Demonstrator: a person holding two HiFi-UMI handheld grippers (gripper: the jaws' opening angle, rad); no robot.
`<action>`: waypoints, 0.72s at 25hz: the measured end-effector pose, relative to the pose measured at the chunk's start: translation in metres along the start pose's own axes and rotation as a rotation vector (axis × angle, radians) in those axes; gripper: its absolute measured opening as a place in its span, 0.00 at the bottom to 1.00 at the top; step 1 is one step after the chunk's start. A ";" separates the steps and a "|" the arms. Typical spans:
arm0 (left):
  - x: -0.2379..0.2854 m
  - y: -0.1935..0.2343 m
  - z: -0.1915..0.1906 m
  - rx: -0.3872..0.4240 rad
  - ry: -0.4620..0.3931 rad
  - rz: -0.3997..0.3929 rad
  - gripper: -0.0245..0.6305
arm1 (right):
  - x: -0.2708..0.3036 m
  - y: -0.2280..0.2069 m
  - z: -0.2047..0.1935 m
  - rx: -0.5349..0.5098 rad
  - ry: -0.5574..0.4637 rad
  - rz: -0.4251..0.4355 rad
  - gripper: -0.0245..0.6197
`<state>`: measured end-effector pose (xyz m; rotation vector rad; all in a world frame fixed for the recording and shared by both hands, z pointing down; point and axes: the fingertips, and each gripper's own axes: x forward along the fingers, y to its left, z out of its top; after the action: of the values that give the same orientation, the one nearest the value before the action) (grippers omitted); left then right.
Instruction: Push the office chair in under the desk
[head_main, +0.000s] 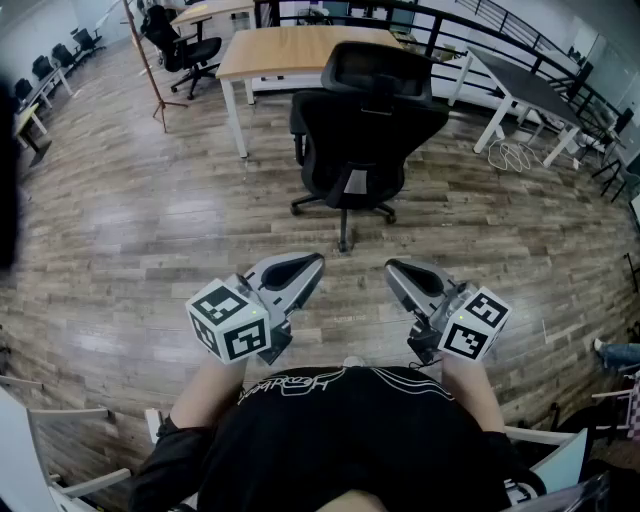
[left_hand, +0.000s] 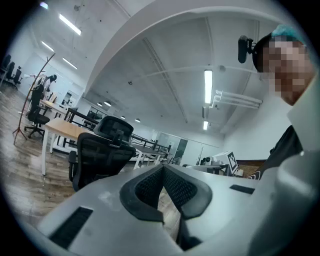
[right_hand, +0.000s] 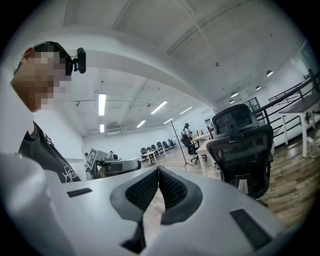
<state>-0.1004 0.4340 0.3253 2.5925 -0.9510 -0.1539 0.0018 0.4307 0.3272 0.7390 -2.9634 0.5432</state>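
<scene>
A black mesh office chair (head_main: 362, 130) stands on the wood floor with its back toward me, pulled out from the light wooden desk (head_main: 285, 48) behind it. The chair (left_hand: 100, 152) shows at the left of the left gripper view, and the same chair (right_hand: 242, 147) at the right of the right gripper view. My left gripper (head_main: 314, 264) and right gripper (head_main: 392, 268) are held side by side close to my body, a good step short of the chair. Both are shut with nothing between the jaws.
A dark table (head_main: 525, 90) stands at the back right with a white cable coil (head_main: 512, 155) on the floor beside it. A coat stand (head_main: 150, 60) and another black chair (head_main: 185, 48) are at the back left. White furniture edges (head_main: 40, 450) flank me.
</scene>
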 end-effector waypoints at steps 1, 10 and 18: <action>0.001 0.001 0.000 0.005 0.002 0.000 0.05 | 0.000 -0.001 0.000 -0.001 -0.001 -0.002 0.10; 0.007 0.004 -0.010 0.021 0.004 0.007 0.05 | -0.004 -0.009 -0.005 0.007 -0.008 -0.020 0.10; 0.057 0.005 -0.020 0.003 0.027 0.017 0.05 | -0.037 -0.065 -0.004 0.043 0.001 -0.077 0.10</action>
<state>-0.0548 0.3999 0.3471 2.5819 -0.9644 -0.1131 0.0645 0.3955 0.3474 0.8528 -2.9165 0.6040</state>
